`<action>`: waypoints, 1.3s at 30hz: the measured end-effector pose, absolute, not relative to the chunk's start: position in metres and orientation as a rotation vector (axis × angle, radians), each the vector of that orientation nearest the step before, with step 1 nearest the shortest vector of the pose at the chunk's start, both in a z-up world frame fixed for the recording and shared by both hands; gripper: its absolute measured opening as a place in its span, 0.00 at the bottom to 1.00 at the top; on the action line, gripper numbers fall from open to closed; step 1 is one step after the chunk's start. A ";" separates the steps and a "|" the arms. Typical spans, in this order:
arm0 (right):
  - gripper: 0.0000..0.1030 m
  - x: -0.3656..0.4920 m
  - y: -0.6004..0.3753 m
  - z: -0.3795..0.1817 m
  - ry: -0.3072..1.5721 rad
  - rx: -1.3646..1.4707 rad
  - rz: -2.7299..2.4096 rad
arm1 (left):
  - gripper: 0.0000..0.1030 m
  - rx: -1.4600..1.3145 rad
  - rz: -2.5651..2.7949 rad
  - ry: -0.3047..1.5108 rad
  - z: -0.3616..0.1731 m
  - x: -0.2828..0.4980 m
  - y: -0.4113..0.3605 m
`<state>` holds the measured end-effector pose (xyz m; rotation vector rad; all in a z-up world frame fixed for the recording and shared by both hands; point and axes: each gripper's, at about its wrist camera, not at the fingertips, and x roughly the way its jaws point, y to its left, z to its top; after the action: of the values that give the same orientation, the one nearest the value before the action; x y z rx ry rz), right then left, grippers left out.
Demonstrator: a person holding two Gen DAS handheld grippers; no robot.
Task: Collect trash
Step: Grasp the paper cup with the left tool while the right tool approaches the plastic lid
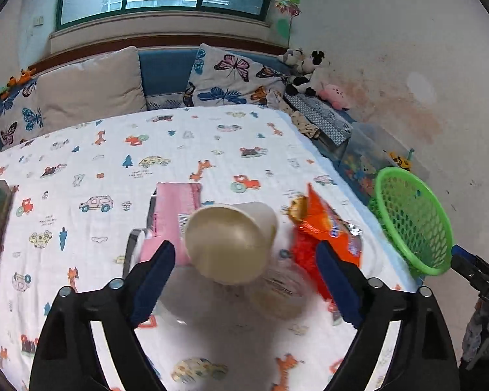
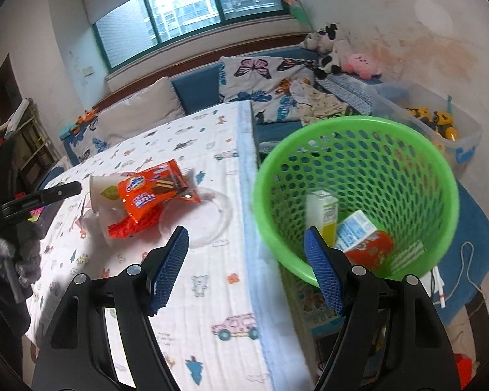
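The left tool [image 1: 246,280] stands with its blue pads spread wide, touching nothing, and a white paper cup [image 1: 231,241] lies on its side just ahead of them, in the gap between the two pads but clear of both. The cup's open mouth faces back toward the tool, so its long axis runs roughly along the line the tool points, from the mouth near the pads to the base farther off; a grasp here would likely have to close across the rim or the wall just behind it. The cup looks slightly blurred, so whether it rests still on the tabletop [image 1: 120,150] I cannot tell. Just right of the cup lies an orange snack wrapper [image 1: 329,221], touching or overlapping a red crumpled piece beneath it, and a clear plastic lid [image 1: 277,290] lies close under the cup. A pink pouch [image 1: 176,208] sits just left of the cup. The right tool [image 2: 246,267] is also parted and empty, straddling the tabletop's edge, with the green basket [image 2: 358,130] beside and below that edge, already holding cartons. The left tool is plainly the nearer to the cup; the right is nearer to the basket.
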<state>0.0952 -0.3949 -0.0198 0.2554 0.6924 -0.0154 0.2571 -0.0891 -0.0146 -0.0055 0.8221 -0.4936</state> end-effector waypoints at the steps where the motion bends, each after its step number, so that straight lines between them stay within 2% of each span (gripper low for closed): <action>1: 0.71 0.097 -0.392 -0.020 0.695 0.252 -0.011 | 0.83 -0.004 -0.498 0.824 -0.017 0.262 -0.089; 4: 0.71 0.106 -0.384 -0.021 0.706 0.243 0.000 | 0.87 -0.004 -0.527 0.837 -0.024 0.273 -0.090; 19: 0.71 0.148 -0.355 -0.030 0.765 0.219 0.067 | 0.87 0.027 -0.604 0.826 -0.040 0.300 -0.093; 21: 0.71 0.153 -0.350 -0.030 0.769 0.216 0.076 | 0.84 0.022 -0.614 0.827 -0.041 0.301 -0.092; 27: 0.71 0.170 -0.339 -0.032 0.793 0.252 0.116 | 0.69 0.025 -0.634 0.828 -0.045 0.301 -0.093; 29: 0.73 0.176 -0.337 -0.032 0.800 0.270 0.131 | 0.68 0.019 -0.639 0.824 -0.045 0.299 -0.092; 30: 0.81 0.179 -0.335 -0.032 0.804 0.282 0.138 | 0.67 0.015 -0.643 0.823 -0.044 0.299 -0.092; 31: 0.82 0.182 -0.334 -0.032 0.802 0.289 0.143 | 0.66 0.012 -0.644 0.819 -0.043 0.297 -0.091; 39: 0.83 0.204 -0.320 -0.028 0.817 0.246 0.166 | 0.64 -0.014 -0.628 0.777 -0.029 0.290 -0.078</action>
<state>0.2038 -0.3197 -0.0278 0.2463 0.8166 0.1659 0.2902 -0.0784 -0.0286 -0.0140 0.7767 -0.6277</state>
